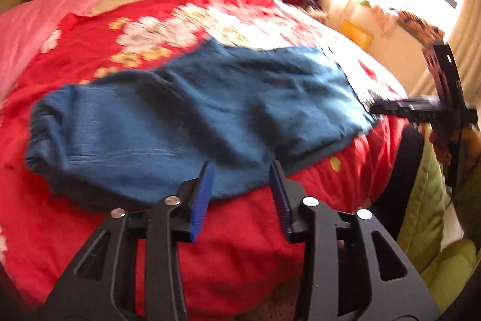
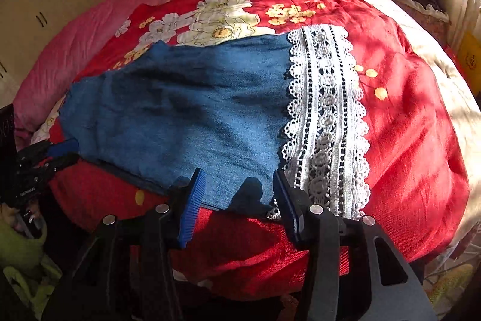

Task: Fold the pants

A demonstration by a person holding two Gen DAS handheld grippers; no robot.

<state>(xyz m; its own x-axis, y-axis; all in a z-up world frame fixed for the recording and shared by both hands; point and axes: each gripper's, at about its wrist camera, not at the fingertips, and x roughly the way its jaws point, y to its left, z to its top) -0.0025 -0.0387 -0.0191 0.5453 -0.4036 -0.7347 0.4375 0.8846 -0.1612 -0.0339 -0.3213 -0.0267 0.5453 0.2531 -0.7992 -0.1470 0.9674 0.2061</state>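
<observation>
Red floral bedspread point(image 2: 405, 116) carries blue pants point(image 2: 186, 116); both grippers' fingers point(image 1: 201, 194) point(image 2: 192, 197) parted, empty.

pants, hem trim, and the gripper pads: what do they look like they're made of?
Blue pants: soft woven cloth, matte, maybe light denim or cotton; faint weave lines, limp wrinkles.
Hem trim: white openwork lace, scalloped edges, holes show dark through it.
Pads on the right gripper: blue ribbed plastic or rubber, can't tell which; the left gripper looks the same.
</observation>
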